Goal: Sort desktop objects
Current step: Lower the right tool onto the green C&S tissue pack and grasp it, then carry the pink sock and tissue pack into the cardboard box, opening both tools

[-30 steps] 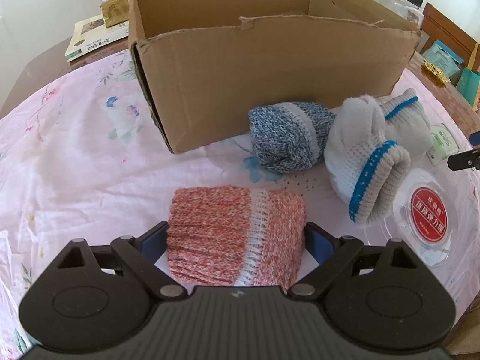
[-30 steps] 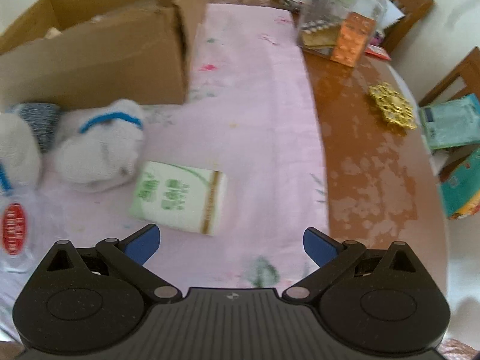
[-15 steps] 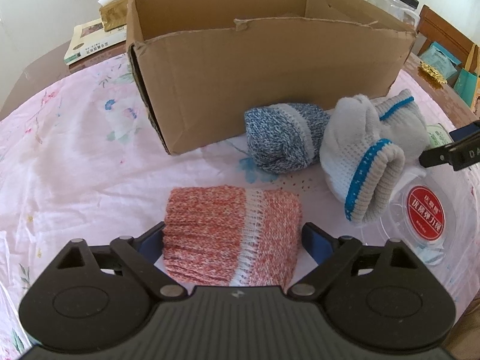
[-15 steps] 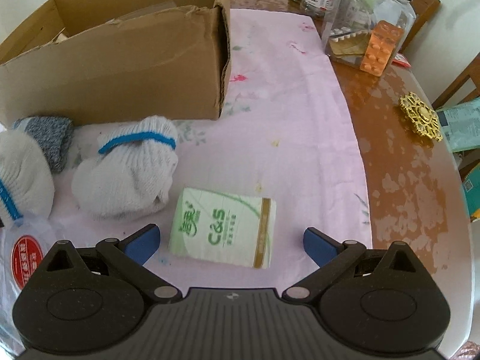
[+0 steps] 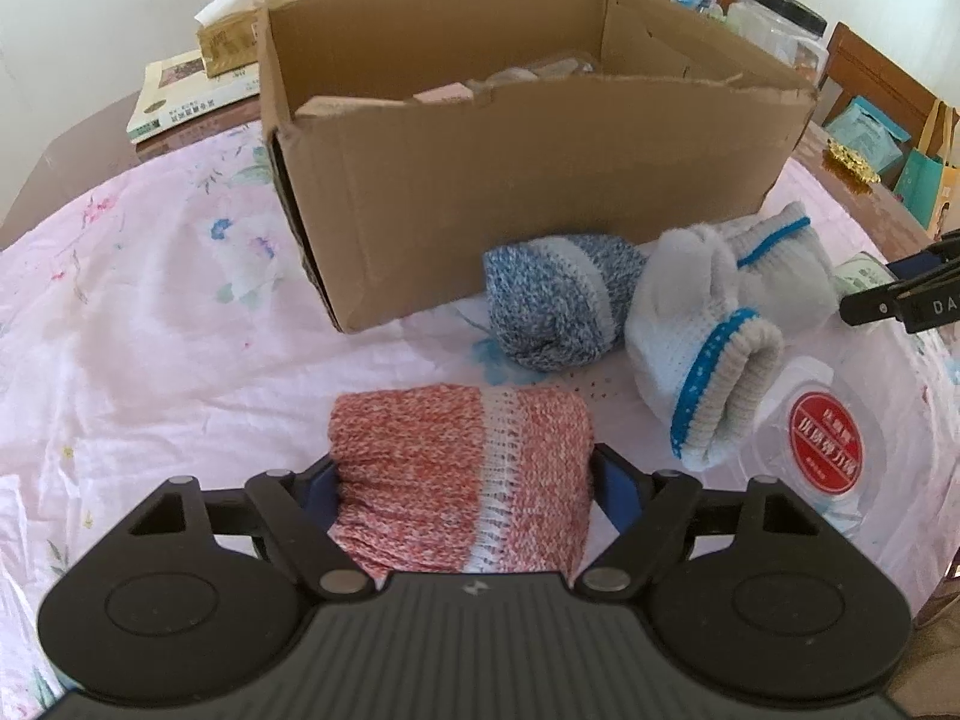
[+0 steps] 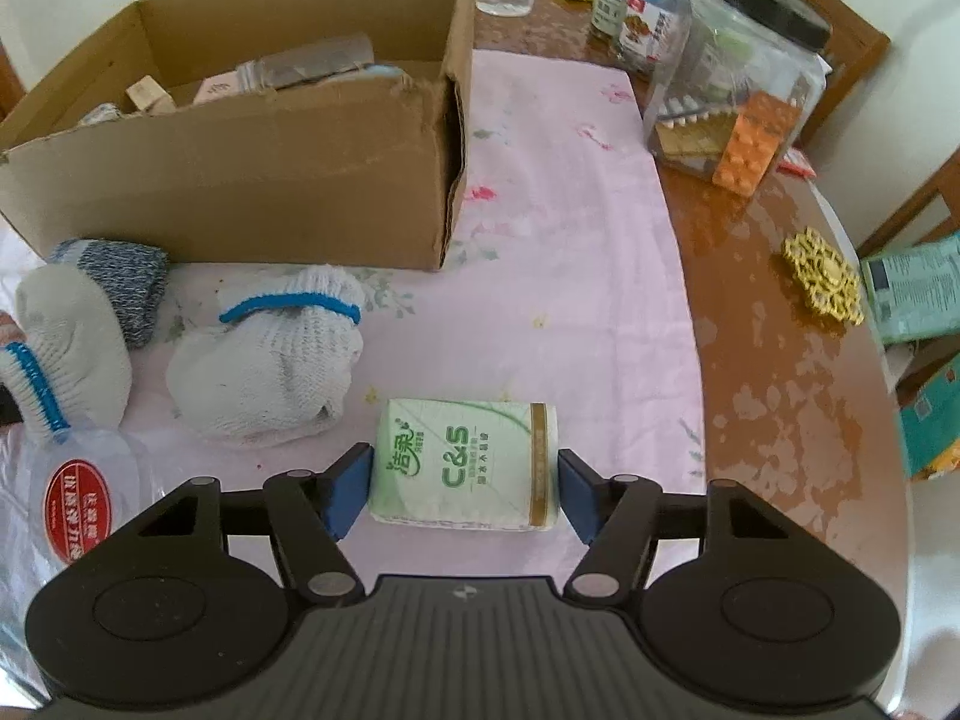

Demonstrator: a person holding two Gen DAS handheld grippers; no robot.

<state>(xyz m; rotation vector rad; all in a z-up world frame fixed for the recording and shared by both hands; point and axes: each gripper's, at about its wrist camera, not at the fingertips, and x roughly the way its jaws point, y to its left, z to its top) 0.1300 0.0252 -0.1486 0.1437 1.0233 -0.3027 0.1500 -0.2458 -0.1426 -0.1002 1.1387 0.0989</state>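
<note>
The left claw (image 5: 462,483) has its two blue pads pressed against the sides of a rolled red-and-white sock (image 5: 462,474), gripping it; whether the roll sits on the pink flowered cloth (image 5: 150,324) or just above it cannot be told. Beyond the sock lies a blue-and-grey sock roll (image 5: 555,300), touching the front wall of an open cardboard box (image 5: 528,192). Just right of that are two white sock rolls with blue bands, the nearer one (image 5: 699,384) leaning against the farther one (image 5: 780,264). A clear round tub with a red label (image 5: 825,444) lies beside the nearer white roll. Behind the box, a tissue box (image 5: 231,30) stands on a book (image 5: 186,93).

The right claw (image 6: 465,489) straddles a green-and-white tissue pack (image 6: 465,465) marked "C&S", which lies on the cloth. Its left pad touches the pack's end; the right pad is at the other end, contact unclear, so the pack is bracketed closely but a firm grip cannot be confirmed. Left of the pack is a white sock roll (image 6: 270,360), then another white roll (image 6: 66,354) and the blue-grey one (image 6: 120,282) against the box (image 6: 240,180). The box holds a few small items, too hidden to name. The red-labelled tub (image 6: 75,507) shows at the lower left. To the right, on the bare brown bench (image 6: 780,372), sit a gold ornament (image 6: 822,282) and a clear jar with a black lid (image 6: 744,78).
</note>
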